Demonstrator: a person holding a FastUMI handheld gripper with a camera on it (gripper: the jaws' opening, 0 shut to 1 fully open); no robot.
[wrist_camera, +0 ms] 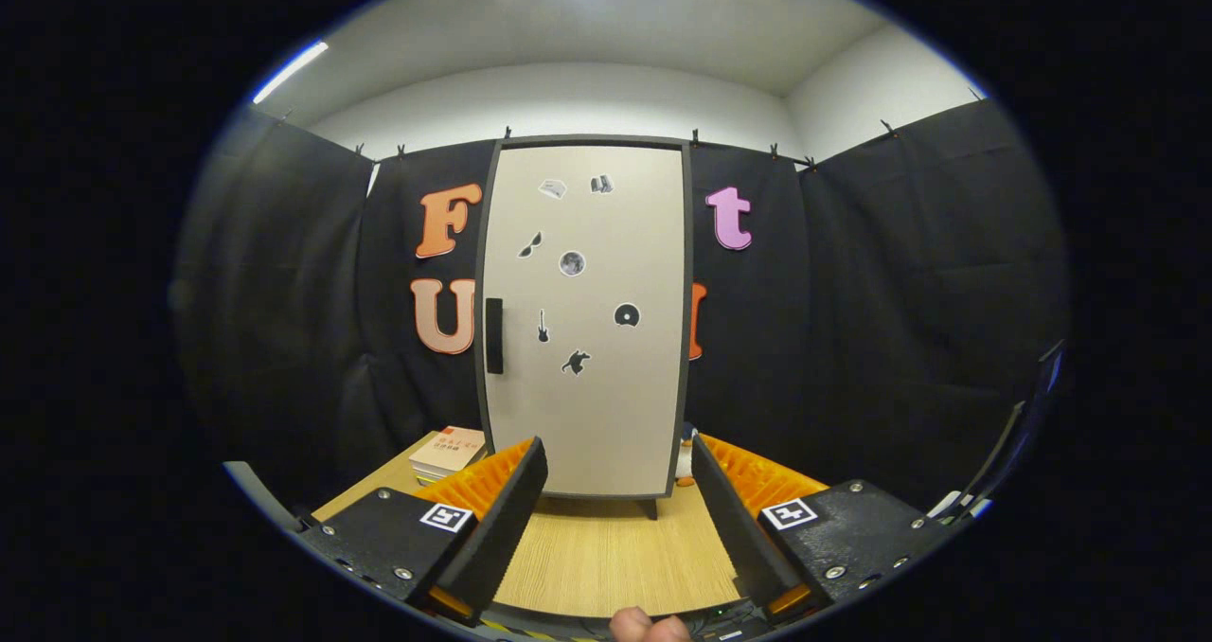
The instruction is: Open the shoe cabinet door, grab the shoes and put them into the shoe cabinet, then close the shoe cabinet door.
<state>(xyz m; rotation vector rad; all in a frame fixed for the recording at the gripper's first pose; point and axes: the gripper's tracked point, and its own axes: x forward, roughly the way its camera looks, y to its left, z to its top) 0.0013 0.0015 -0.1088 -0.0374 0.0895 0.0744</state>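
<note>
My fingers (615, 490) are wide apart and there is nothing between them. They point straight at the cabinet (582, 315), which stands at the far edge of the desk (606, 547), right ahead of me. Its door (606, 415) is shut flat. The dark handle (493, 335) sits on the door's left side, about halfway up, well beyond my fingertips. Little stickers dot the door. Some books (448, 453) lie near the far left corner of the desk, just beside the cabinet. Something small and pale peeks out by the cabinet's right foot, behind my right finger, but I cannot tell what it is. I cannot spot the shoes on the desk; they may be inside the cabinet or somewhere I can't see. So this could be one of two times: the shoes wait somewhere and the door needs opening, or the shoes are inside and the door is closed again. A shut door and an empty grip look the same both ways, so I can't say how much is left.
</note>
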